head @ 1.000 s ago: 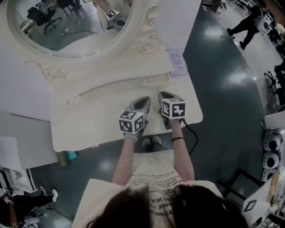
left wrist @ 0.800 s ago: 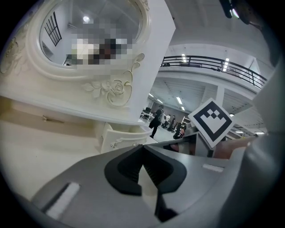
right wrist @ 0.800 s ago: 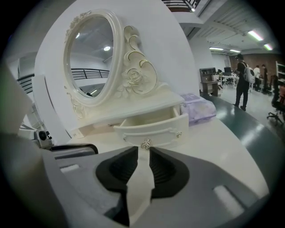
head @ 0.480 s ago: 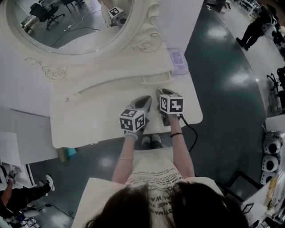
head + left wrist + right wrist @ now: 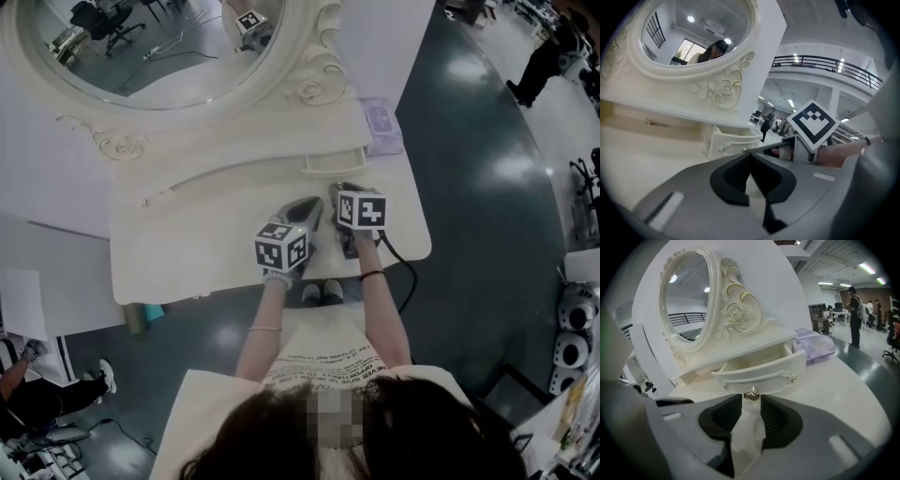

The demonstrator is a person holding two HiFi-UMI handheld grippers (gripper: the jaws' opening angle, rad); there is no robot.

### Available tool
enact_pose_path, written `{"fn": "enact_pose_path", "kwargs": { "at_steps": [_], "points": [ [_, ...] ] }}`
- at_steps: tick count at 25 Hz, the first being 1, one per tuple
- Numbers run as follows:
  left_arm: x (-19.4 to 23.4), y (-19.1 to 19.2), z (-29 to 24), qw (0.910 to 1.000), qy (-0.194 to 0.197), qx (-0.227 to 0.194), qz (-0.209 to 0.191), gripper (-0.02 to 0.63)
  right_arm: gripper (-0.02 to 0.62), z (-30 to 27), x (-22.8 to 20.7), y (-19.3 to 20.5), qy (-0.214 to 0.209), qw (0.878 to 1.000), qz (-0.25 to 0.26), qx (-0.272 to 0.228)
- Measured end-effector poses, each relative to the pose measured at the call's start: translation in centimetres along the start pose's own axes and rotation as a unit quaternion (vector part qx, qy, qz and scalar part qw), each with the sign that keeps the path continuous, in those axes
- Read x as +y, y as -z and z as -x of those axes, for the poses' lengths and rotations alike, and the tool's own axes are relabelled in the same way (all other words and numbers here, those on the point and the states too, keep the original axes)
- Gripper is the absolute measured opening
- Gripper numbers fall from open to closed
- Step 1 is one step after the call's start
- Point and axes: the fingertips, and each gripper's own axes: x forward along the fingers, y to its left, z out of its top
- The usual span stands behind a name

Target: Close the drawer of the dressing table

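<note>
On my head view the dressing table fills the upper left, cream-white, with its oval mirror in a carved frame at the back. Both grippers sit over the front of the tabletop, just beside each other.

My left gripper is clenched. In the left gripper view its dark pads meet at the tips and grasp nothing, with only bare tabletop behind them. Its cube carries black-and-white square markers and no letters.

To the right, my right gripper points at the drawer, which stands pulled out of the table's right end under the mirror shelf. In the right gripper view the drawer's curved front faces me and its inside looks bare. The small metal knob sits right at the gap between the jaw tips. Those jaws have just been opening and now stand released, spread either side of the knob.

Further right, a pale purple pack lies on the tabletop beside the drawer. Its printing is too faint to read. Lines of capital lettering run across my shirt, too small to make out.
</note>
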Motion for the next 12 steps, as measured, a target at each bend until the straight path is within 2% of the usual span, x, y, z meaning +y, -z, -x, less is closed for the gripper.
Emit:
{"fn": "enact_pose_path", "kwargs": {
  "at_steps": [5, 12],
  "points": [
    [0.55, 0.01, 0.02, 1.0, -0.005, 0.0, 0.001, 0.002, 0.112, -0.6, -0.19, -0.15, 0.0, 1.0, -0.009, 0.003],
    [0.81, 0.13, -0.12, 0.9999, -0.01, 0.002, 0.003, 0.002, 0.1, -0.74, -0.25, -0.35, 0.005, 1.0, 0.013, 0.007]
  ]
}}
